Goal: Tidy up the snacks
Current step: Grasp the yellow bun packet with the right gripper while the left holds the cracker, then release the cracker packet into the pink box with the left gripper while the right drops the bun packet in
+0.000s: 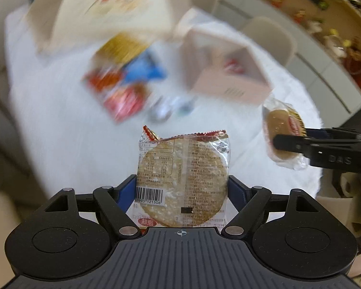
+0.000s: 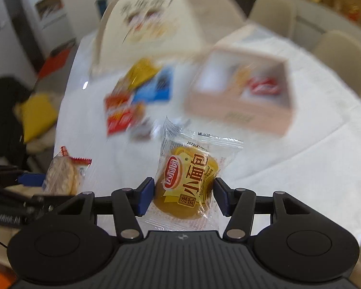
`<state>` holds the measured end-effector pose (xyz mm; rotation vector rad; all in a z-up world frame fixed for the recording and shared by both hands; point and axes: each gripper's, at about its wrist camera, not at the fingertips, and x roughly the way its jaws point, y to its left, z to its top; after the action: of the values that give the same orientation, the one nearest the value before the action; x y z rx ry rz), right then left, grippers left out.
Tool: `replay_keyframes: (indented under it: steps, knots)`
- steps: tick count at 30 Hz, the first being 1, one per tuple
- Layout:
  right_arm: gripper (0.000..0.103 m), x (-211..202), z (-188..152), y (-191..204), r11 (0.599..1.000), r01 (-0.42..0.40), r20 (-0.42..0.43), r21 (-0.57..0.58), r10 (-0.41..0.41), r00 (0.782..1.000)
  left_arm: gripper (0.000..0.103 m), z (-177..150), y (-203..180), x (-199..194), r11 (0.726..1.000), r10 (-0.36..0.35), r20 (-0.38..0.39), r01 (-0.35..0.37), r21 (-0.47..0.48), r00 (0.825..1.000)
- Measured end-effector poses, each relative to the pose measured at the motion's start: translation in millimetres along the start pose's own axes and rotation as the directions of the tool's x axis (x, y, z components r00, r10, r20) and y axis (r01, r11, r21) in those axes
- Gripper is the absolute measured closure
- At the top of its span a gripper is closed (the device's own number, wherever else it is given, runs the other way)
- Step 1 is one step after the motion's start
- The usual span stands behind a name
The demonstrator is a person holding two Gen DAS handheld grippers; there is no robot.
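Currently both grippers carry a snack each, raised over the round white-clothed table [image 2: 288, 159]. Left gripper [image 1: 181, 187]: blue pads closed against the sides of a clear-wrapped round rice cracker with a barcode label [image 1: 183, 175], packet upright between the fingers. Right gripper [image 2: 184, 196]: narrowed onto a clear packet holding a small golden-brown bread bun with a yellow and red label [image 2: 186, 183]; left pad touches the bun, right pad sits at the wrapper edge. In the left wrist view the right gripper enters from the right edge with the bun packet [image 1: 282, 132] in its black fingers [image 1: 291, 143]. In the right wrist view the rice cracker [image 2: 62, 175] shows at near left. Far side of table, blurred: an open pale pink cardboard box [image 2: 238, 115] at right with a red packet inside, a loose pile of red, yellow and blue snack packets [image 2: 137, 94] at centre-left, and a cream printed bag [image 2: 144, 21] behind them.
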<state>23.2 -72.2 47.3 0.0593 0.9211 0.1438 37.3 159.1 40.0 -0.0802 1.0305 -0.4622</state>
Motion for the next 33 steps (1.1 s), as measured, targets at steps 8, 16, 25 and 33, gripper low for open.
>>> replay_keyframes:
  steps: [8,16,25,33]
  knots:
    - [0.049,-56.7,68.7,-65.5,0.993,0.112,0.215,0.027,-0.115,0.970,0.019,113.0,-68.7,12.8,0.983,-0.085,0.122,0.063,0.175,0.989]
    - [0.049,-35.9,116.5,-119.3,0.988,0.152,0.257,0.020,-0.152,0.954,0.018,240.4,-92.0,110.0,0.969,-0.247,0.096,0.243,0.052,0.964]
    - [0.049,32.1,146.5,-145.4,0.996,0.088,0.180,0.006,-0.087,0.980,0.024,225.1,-49.4,189.0,0.960,-0.252,0.040,0.255,-0.116,0.967]
    - [0.039,130.0,196.9,-114.4,0.998,-0.017,0.076,-0.061,0.022,0.997,0.024,171.6,32.3,145.5,0.941,-0.082,0.151,0.127,-0.315,0.985]
